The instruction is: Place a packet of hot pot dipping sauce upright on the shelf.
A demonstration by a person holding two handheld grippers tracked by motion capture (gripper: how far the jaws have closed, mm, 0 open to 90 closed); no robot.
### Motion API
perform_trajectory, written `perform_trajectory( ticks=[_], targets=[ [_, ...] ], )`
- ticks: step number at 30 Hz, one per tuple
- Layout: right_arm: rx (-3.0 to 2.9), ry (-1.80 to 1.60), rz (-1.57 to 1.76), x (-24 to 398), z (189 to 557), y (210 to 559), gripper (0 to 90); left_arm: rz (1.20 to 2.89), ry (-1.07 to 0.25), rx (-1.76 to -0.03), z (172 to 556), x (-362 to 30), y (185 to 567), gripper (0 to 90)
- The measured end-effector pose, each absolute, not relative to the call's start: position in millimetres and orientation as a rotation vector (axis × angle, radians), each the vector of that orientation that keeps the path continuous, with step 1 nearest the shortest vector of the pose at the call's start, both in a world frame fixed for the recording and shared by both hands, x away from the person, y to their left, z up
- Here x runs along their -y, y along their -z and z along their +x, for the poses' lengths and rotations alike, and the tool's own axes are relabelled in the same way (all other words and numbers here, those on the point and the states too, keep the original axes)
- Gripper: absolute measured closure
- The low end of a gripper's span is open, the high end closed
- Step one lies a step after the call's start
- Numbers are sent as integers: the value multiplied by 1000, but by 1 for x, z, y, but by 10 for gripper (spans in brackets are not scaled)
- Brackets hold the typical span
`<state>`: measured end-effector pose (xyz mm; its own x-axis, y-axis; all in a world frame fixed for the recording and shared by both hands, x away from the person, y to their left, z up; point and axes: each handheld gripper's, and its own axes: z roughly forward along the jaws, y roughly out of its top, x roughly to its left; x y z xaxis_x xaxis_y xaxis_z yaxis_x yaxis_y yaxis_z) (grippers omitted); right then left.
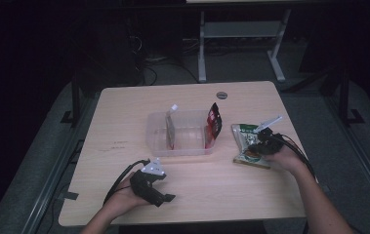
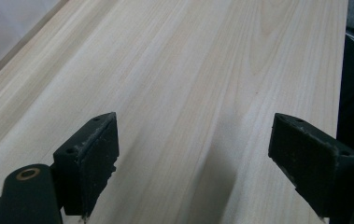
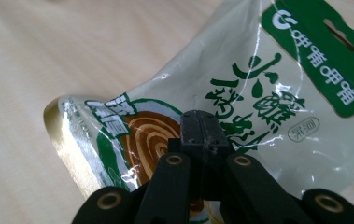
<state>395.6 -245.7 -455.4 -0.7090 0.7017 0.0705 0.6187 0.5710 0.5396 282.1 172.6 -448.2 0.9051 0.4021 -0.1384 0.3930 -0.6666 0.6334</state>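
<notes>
A green and white snack bag point(image 1: 245, 135) with a golden edge lies on the right side of the wooden table point(image 1: 124, 117). My right gripper point(image 1: 254, 146) rests on it, its jaws shut together. In the right gripper view the closed fingertips point(image 3: 205, 125) sit over the bag point(image 3: 277, 79), which bends upward; whether film is pinched between them I cannot tell. My left gripper point(image 1: 167, 197) lies near the front edge on the left, pointing right. Its jaws stand wide open point(image 2: 193, 135) over bare wood.
A clear plastic bin point(image 1: 180, 150) stands mid-table, holding an upright pale pouch point(image 1: 171, 127) at its left and a red and black pouch point(image 1: 213, 124) at its right. A small round disc point(image 1: 221, 95) lies near the far edge. Dark floor and table legs surround the table.
</notes>
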Motion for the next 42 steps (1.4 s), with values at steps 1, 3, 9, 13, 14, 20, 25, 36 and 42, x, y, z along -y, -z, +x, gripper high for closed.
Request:
perform_trajectory(
  ticks=[1, 3, 9, 13, 14, 20, 25, 36, 42],
  targets=[
    [-2661, -818, 1108, 244, 393, 455, 900, 2369, -16, -565, 282, -172, 448, 158],
    [-2679, -818, 1085, 240, 388, 455, 900, 2369, -15, -566, 282, -172, 448, 158],
    [-2734, -813, 1003, 226, 372, 454, 900, 2368, -17, -566, 282, -172, 448, 158],
    [-2782, -838, 948, 215, 360, 453, 900, 2365, -13, -571, 281, -172, 447, 158],
    [-2799, -841, 923, 211, 356, 453, 900, 2365, -13, -569, 281, -172, 447, 158],
    [-2872, -842, 793, 192, 341, 452, 900, 2368, -25, -563, 281, -175, 446, 158],
    [-2918, -869, 704, 177, 333, 453, 900, 2367, -24, -561, 281, -176, 445, 158],
    [-2971, -905, 526, 134, 315, 454, 900, 2351, -16, -558, 280, -172, 444, 158],
    [-2972, -922, 465, 114, 308, 455, 900, 2338, -15, -515, 283, -163, 441, 177]
  ],
)
